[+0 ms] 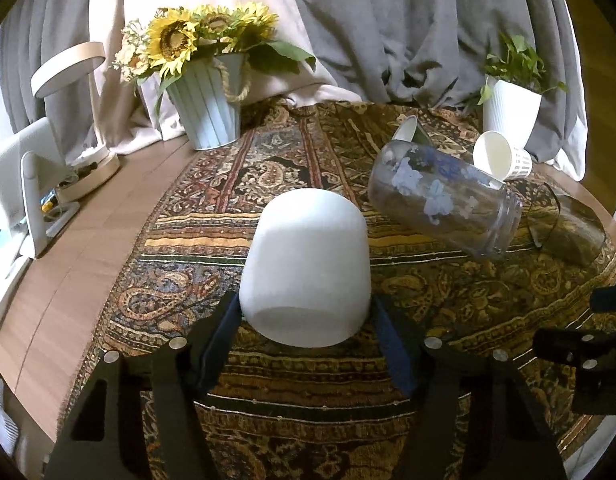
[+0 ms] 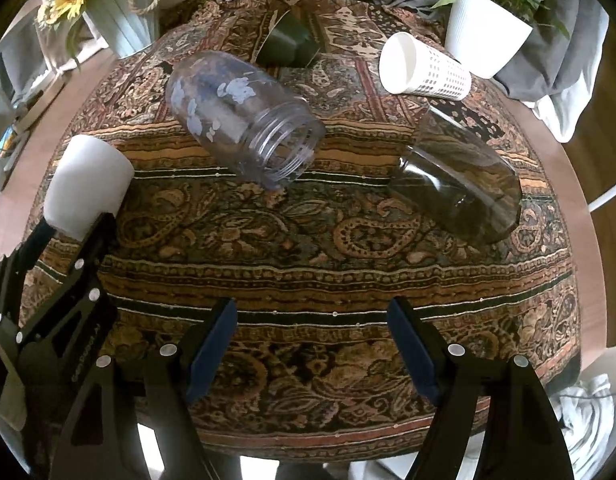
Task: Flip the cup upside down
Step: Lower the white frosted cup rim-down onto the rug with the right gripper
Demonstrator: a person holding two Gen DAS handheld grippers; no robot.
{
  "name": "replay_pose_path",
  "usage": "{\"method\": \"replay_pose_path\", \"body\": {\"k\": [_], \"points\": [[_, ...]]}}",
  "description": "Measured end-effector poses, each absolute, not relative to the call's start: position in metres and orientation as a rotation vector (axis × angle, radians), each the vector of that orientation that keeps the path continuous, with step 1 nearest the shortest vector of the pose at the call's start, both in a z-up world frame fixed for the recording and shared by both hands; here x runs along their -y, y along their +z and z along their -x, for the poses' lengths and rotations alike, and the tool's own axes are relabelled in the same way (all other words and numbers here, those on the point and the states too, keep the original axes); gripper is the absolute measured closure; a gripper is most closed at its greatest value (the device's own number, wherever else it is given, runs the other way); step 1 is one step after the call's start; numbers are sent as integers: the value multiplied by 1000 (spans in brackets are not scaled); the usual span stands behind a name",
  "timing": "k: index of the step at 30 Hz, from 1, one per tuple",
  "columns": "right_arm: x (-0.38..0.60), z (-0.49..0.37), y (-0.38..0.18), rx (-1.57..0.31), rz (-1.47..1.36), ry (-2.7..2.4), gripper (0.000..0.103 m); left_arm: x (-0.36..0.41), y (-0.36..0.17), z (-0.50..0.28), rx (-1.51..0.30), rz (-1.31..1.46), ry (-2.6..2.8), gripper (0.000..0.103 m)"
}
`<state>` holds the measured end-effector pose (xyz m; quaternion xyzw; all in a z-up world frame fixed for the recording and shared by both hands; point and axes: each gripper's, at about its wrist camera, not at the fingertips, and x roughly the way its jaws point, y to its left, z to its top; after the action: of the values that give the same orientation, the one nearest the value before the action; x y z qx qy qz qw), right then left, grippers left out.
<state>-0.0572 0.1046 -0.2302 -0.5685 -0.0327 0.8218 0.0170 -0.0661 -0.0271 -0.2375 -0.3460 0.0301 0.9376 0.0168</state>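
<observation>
A plain white cup (image 1: 305,264) stands upside down, base up, on the patterned cloth (image 1: 308,380). My left gripper (image 1: 305,316) has a blue-padded finger on each side of the cup's lower rim and is shut on it. The cup also shows in the right wrist view (image 2: 87,184) at the left, with the left gripper (image 2: 73,224) on it. My right gripper (image 2: 312,344) is open and empty, hovering over the near part of the cloth (image 2: 308,248).
A clear floral jar (image 2: 243,116), a dark glass (image 2: 464,184), a white perforated cup (image 2: 424,68) and a dark green cup (image 2: 287,42) lie on their sides. A sunflower bucket (image 1: 205,108), a white plant pot (image 1: 510,114) and a lamp (image 1: 67,68) stand at the back.
</observation>
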Motion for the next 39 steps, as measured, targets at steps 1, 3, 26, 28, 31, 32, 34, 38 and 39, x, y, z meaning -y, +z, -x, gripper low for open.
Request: {"method": "replay_pose_path", "body": {"k": [1, 3, 26, 28, 31, 32, 34, 38, 39], "points": [[-104, 57, -230, 101, 1768, 2554, 26, 28, -237, 67, -87, 1081, 2911, 38], [-103, 57, -229, 97, 1763, 2558, 26, 28, -235, 68, -75, 1093, 2903, 38], [-103, 78, -205, 12, 1670, 2611, 26, 24, -210, 109, -108, 1110, 2877, 38], [-103, 80, -203, 8, 1661, 2615, 26, 25, -209, 114, -95, 1122, 2869, 38], [-104, 84, -201, -1, 1645, 2622, 26, 25, -208, 121, -77, 1134, 2860, 38], [-105, 85, -201, -5, 1640, 2624, 26, 24, -208, 124, -71, 1139, 2857, 39], [-105, 88, -201, -13, 1637, 2622, 26, 25, -208, 128, -53, 1148, 2850, 39], [-108, 92, -201, -31, 1635, 2618, 26, 24, -209, 136, -42, 1171, 2837, 40], [-109, 92, -202, -34, 1635, 2616, 26, 23, -209, 137, -40, 1179, 2830, 40]]}}
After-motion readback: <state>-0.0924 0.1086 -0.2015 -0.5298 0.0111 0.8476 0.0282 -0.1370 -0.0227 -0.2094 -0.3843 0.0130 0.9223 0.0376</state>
